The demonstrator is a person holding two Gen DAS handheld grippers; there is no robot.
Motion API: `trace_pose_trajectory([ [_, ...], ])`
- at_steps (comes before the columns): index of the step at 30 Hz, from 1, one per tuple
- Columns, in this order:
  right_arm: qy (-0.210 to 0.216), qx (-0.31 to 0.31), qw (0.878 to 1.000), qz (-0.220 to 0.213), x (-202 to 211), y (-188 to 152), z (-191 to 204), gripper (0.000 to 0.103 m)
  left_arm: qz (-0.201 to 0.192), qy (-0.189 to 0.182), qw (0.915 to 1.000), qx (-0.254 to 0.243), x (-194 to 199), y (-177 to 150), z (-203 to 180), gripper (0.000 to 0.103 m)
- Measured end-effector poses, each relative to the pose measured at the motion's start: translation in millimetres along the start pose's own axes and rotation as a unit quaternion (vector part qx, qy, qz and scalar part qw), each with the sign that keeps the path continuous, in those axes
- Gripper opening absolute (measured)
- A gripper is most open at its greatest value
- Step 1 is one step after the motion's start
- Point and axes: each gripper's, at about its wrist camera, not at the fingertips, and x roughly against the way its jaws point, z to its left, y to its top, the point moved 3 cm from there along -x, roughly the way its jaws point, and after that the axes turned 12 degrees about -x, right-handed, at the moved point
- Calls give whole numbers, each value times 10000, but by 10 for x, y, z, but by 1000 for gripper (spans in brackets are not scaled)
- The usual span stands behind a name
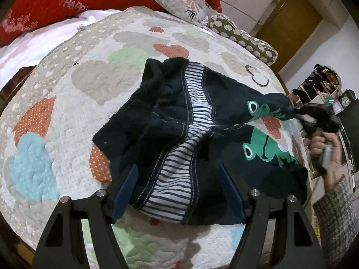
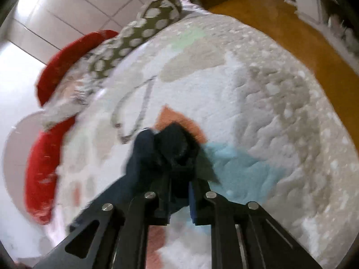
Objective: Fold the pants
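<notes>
Dark navy knit, soft and light: the pants lie rumpled on the quilt of the bed, filling the centre of the left wrist view, with a striped panel running down the middle and two green frog prints toward the right. They will drape and bunch rather than hold a crease, so you should take them at the stitched edges, such as the hem or the band, where the cloth is thicker and less likely to slide.

At lower centre of that view, your left gripper has its jaws spread wide, one on either side of the striped hem, with nothing pinched yet. Further right, your right gripper has one corner of the pants lifted off the quilt; in the blurred right wrist view its jaws are closed on a wad of the dark fabric, held above the bed.

On the red pillow at upper left you can read "HAPP" in pale letters, the rest hidden. No label shows on the pants themselves.
</notes>
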Motion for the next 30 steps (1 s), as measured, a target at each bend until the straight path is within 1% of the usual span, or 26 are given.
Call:
trace_pose_trajectory([
  [3,347,114,9992,-172,349,-53,119,13,68,-116,9999,85,-45,-26,-11,73],
  [5,503,99,9984,-240,631,-108,181,13,95,-159,9998,52,-48,-51,-52,73],
  [7,508,62,9982,-315,808,-153,181,13,109,-168,9998,15,-38,-70,-81,73],
  [8,367,33,9985,-403,879,-178,154,16,112,-174,9998,10,-29,-76,-86,73],
  [9,132,-3,9986,-509,909,-188,94,24,109,-184,9998,6,-10,-84,-93,73],
  [10,-295,-25,9974,-664,928,-221,-19,31,105,-189,9998,3,9,-91,-90,73],
  [11,-591,-29,9953,-769,920,-223,-96,48,94,-186,9998,-3,30,-95,-88,73],
  [12,-850,-39,9926,-866,917,-219,-198,51,80,-171,9998,-12,50,-97,-82,73],
  [13,-947,-70,9913,-911,935,-226,-288,51,56,-123,9999,-20,73,-94,-69,73],
  [16,-776,-174,9927,-905,1032,-290,-500,51,-2,-16,10000,9,107,-37,-17,73],
  [18,-691,126,9937,-877,1073,-372,-455,51,-42,4,10000,33,108,63,12,73],
  [21,-489,654,9945,-653,1052,-546,-282,51,-120,27,9999,-44,68,351,2,73],
  [22,-376,832,9944,-529,999,-620,-187,51,-111,27,9999,-103,23,471,-12,75],
  [24,-62,1266,9919,-126,823,-806,68,51,-72,25,9998,-198,-117,713,-36,78],
  [26,233,1572,9867,351,608,-978,267,51,2,23,9995,-319,-364,963,-42,78],
  [28,325,1731,9822,651,385,-1115,419,51,192,30,9992,-358,-666,1139,26,78],
  [30,291,1837,9788,853,136,-1194,529,51,390,331,9984,-247,-942,1264,195,78],
])
